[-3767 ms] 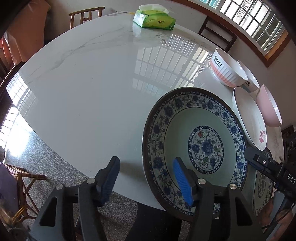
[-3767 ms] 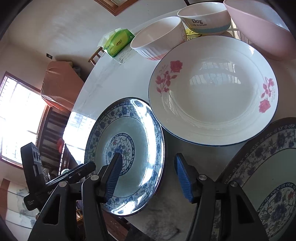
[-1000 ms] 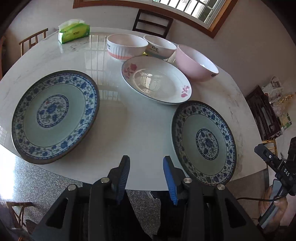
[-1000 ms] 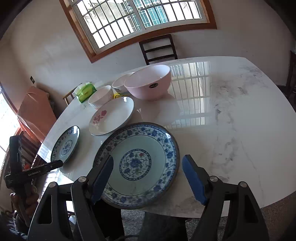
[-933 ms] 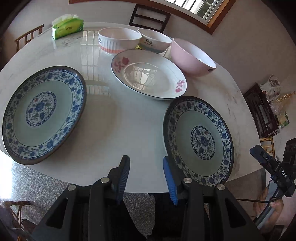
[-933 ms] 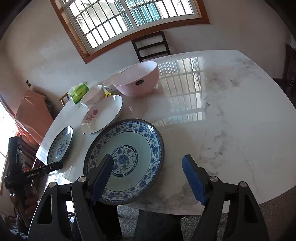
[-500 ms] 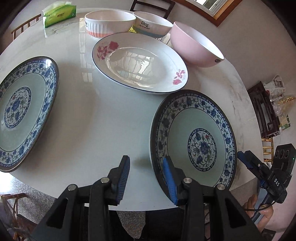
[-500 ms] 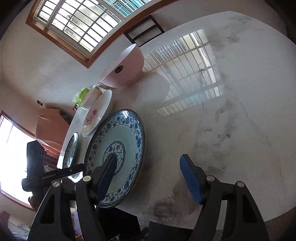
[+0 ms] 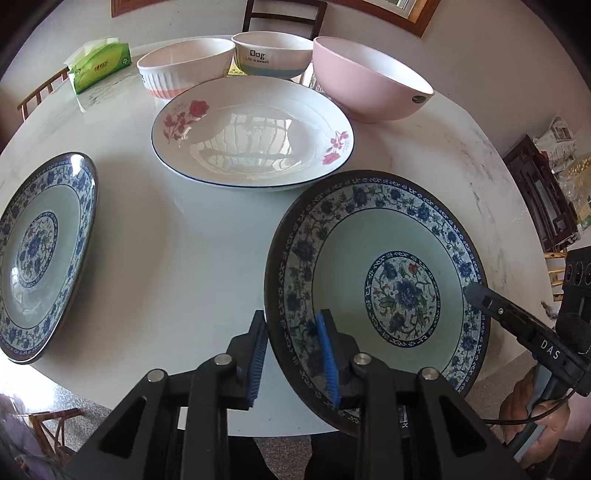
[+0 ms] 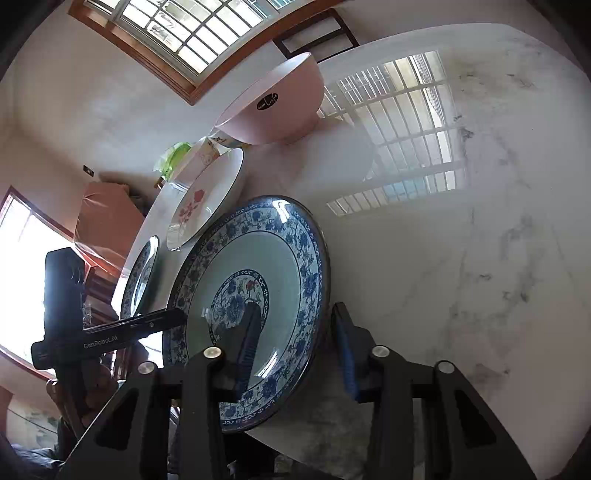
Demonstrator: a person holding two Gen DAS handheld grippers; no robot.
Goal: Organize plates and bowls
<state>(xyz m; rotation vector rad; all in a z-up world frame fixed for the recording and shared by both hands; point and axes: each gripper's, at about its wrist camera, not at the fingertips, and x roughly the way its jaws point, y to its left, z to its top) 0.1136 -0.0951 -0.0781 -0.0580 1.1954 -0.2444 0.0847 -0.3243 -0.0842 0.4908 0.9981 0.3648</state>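
A blue-patterned plate (image 9: pixel 384 280) lies at the table's near right edge. My left gripper (image 9: pixel 293 360) is open, its jaws straddling that plate's left rim. My right gripper (image 10: pixel 297 347) is open and straddles the same plate (image 10: pixel 258 280) at its opposite rim. A second blue-patterned plate (image 9: pixel 40 254) lies at the left. A white plate with red roses (image 9: pixel 255 129) sits in the middle. Behind it stand a ribbed pink-and-white bowl (image 9: pixel 184 66), a "Dog" bowl (image 9: pixel 273 53) and a large pink bowl (image 9: pixel 369 81).
A green tissue pack (image 9: pixel 99 66) lies at the far left of the white marble table (image 9: pixel 184 266). Wooden chairs (image 9: pixel 284 16) stand behind the table. Bare marble (image 10: pixel 480 240) stretches to the right of the plate in the right wrist view.
Both grippers have moved in toward the right blue-patterned plate. The left gripper's jaws now straddle its left rim and the right gripper's jaws its other rim.
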